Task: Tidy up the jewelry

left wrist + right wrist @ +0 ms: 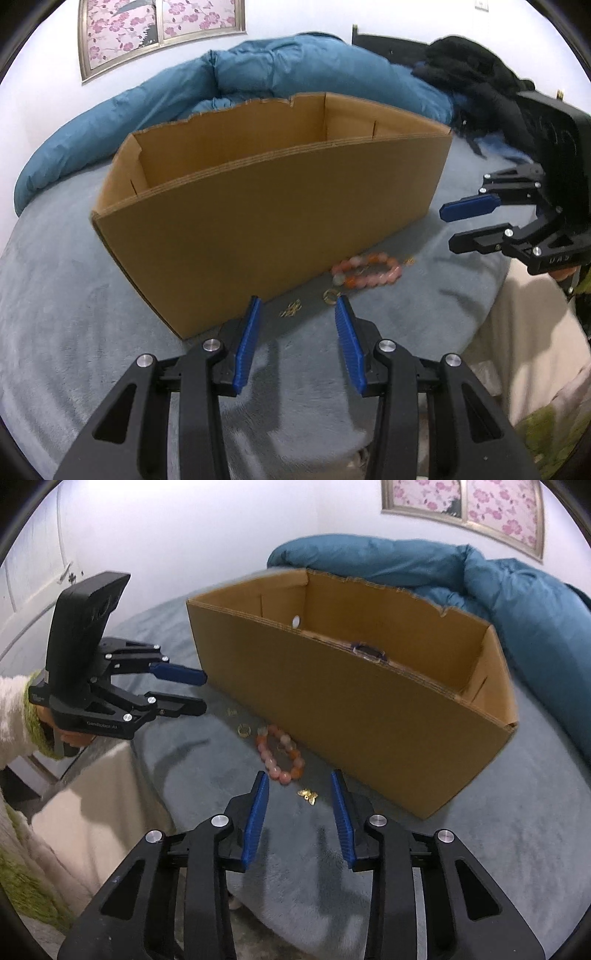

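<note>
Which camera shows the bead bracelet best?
The right wrist view: the bracelet lies close ahead of the open right gripper, its loop and single beads clear. The left wrist view shows it farther off, flatter and blurrier, beside the box.

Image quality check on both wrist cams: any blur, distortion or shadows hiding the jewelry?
Left wrist view: fisheye bows the cardboard box edge; bead bracelet and gold pieces are soft, slightly blurred. Right wrist view: sharper; bracelet and gold charm readable; soft gripper shadows fall on the grey blanket, none covering jewelry.
</note>
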`<state>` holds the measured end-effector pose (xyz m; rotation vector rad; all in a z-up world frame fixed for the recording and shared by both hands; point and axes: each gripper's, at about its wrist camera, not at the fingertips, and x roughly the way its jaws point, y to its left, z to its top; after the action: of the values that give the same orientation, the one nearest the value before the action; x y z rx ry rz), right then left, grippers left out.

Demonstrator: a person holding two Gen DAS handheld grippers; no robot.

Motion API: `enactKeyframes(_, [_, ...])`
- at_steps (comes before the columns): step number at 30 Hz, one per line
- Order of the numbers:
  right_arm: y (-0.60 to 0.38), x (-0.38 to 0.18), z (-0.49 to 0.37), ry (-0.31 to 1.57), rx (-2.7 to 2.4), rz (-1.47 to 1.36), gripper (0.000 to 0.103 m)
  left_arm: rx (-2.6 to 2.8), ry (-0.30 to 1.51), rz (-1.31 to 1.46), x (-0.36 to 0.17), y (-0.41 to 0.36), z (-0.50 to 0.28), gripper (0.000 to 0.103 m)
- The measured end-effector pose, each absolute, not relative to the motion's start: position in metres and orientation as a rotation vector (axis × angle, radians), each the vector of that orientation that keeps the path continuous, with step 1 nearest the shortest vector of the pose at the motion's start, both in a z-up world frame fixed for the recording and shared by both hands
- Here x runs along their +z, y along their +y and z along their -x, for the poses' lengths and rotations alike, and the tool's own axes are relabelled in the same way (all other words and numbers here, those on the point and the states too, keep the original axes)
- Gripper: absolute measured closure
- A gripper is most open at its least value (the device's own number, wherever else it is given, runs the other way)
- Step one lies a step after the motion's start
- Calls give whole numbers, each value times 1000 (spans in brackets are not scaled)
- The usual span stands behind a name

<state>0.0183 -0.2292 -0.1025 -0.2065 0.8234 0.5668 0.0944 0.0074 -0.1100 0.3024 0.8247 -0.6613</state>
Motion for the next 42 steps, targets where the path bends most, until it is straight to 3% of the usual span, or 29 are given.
enactKeyframes(11, [-218, -135, -38, 893, 597, 260, 76, -691, 849, -347, -137, -2, -112, 66])
enactKeyframes(25, [-214, -144, -48, 915, 616, 259, 81, -713, 864, -322, -143, -5, -123, 81])
enactKeyframes(34, [-213, -139, -47, 916, 615, 259, 90, -707, 859, -310, -144, -1, -121, 98])
enactKeyframes(42, [-218, -135, -42, 907, 610, 250, 90, -698, 853, -303, -139, -1, -119, 99])
